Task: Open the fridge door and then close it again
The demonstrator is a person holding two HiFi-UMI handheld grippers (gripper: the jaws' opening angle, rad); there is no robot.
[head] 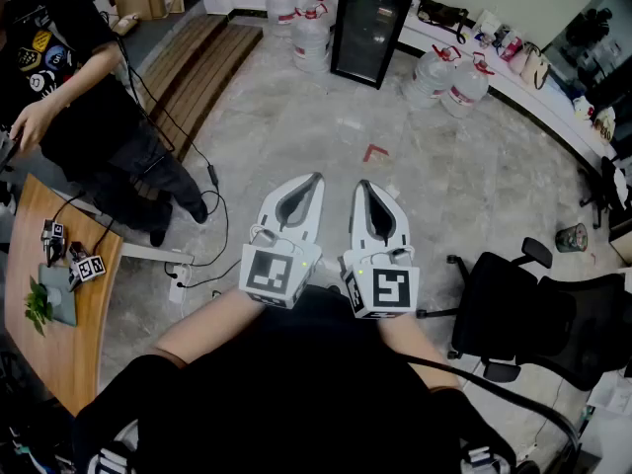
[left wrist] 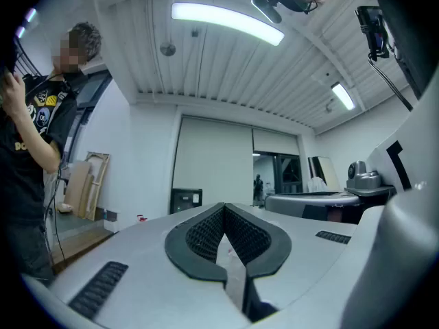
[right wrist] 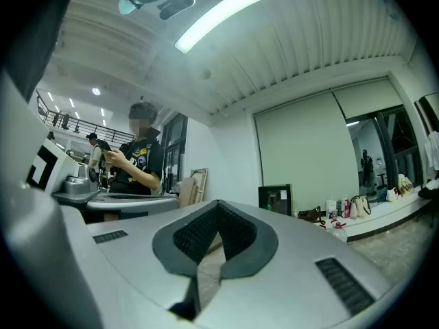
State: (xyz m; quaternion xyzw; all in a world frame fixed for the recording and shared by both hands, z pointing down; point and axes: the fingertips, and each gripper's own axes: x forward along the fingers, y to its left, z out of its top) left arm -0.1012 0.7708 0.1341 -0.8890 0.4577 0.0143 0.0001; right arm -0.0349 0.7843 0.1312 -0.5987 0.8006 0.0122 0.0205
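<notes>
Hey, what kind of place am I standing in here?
Probably an office or lab workspace: there's a black office chair, a wooden desk off to the left, and big water jugs standing beside a dark glass-door fridge.

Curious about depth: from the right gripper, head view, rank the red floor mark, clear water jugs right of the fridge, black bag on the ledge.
1. Red tape floor mark, just ahead.
2. Clear plastic water jugs, farther ahead-right.
3. Black bag on white ledge, behind them.
</notes>
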